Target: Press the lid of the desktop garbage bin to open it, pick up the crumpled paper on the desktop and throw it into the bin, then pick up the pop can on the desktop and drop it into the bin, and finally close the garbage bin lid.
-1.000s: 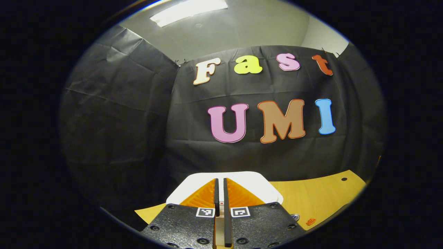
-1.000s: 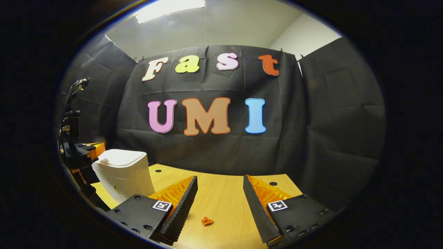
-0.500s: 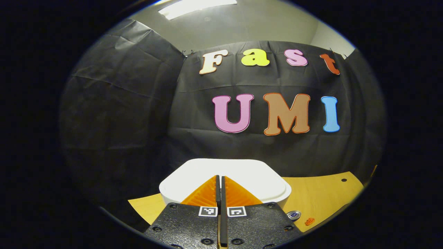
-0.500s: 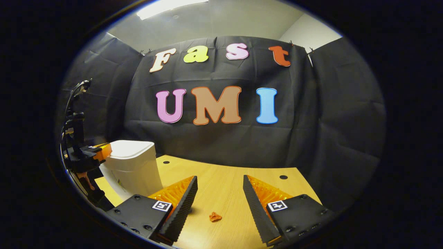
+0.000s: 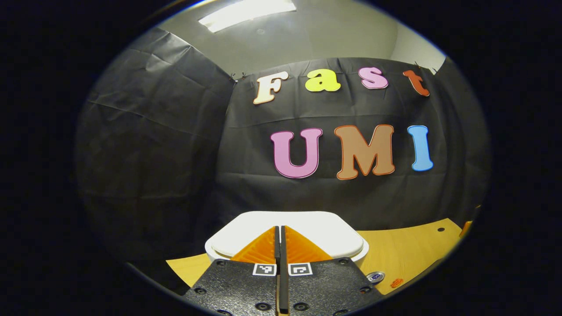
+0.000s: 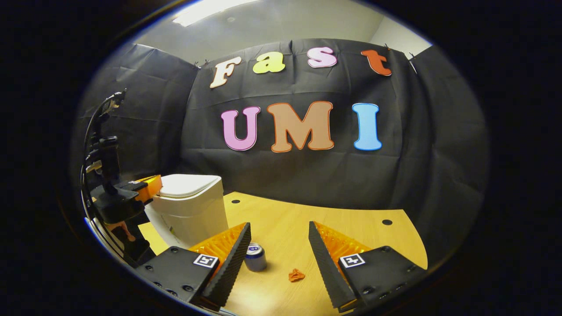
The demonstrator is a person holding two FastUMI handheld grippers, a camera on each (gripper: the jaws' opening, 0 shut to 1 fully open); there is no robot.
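Wooden bench (image 6: 307, 219): pale board that carries the bin, the can and the paper; black cloth wall behind it.
Left hand-held gripper (image 5: 279, 235): fingers pressed together with nothing between them, tips over the near edge of the bin lid; whether they touch it I cannot tell. The right gripper view shows it at the lid's left edge.
Right hand-held gripper (image 6: 276, 243): fingers spread wide and empty, held above the bench and aimed at the can and the paper.
Pop can (image 6: 255, 256): upright on the bench, just beside the right gripper's left finger and in front of the bin.
Crumpled paper (image 6: 296, 275): small orange wad on the bench between the spread fingers, near the can but apart from it.
Bin (image 6: 193, 215): white, at the left of the bench.
Lid (image 5: 307, 230): white, lying flat and shut.
Step in hand: judged the first one, pressing the lid to open it.
Next move calls for: a firm downward push with the closed tips on the lid, then letting it spring up clear.
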